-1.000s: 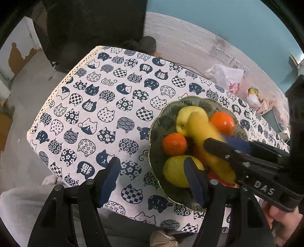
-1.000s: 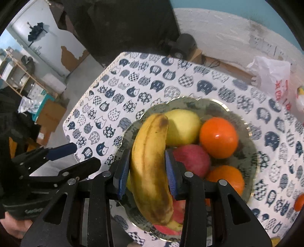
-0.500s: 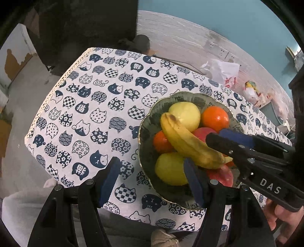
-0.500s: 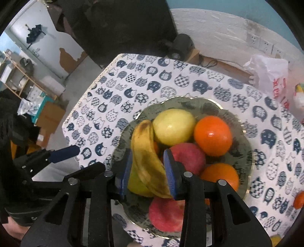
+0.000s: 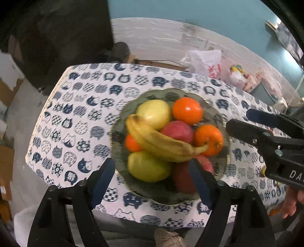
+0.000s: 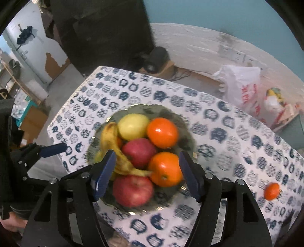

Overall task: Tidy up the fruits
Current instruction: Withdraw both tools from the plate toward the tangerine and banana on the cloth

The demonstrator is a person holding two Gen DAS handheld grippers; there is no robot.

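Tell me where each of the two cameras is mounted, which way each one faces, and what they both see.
Left wrist: on the left gripper, looking steeply down at the fruit bowl; own open fingers below, right gripper and a hand at right.
Right wrist: on the right gripper, looking down on the bowl; own fingers open, jaws just opened, nothing between them; left gripper at left.
Shared: bowl, banana, cat-print tablecloth.

We see a teal wall (image 6: 218, 15) above a scuffed white lower band (image 6: 199, 41), a grey floor (image 6: 62, 79), a white plastic bag (image 6: 241, 85), and a cat-print cloth (image 6: 228, 136) covering the bench.
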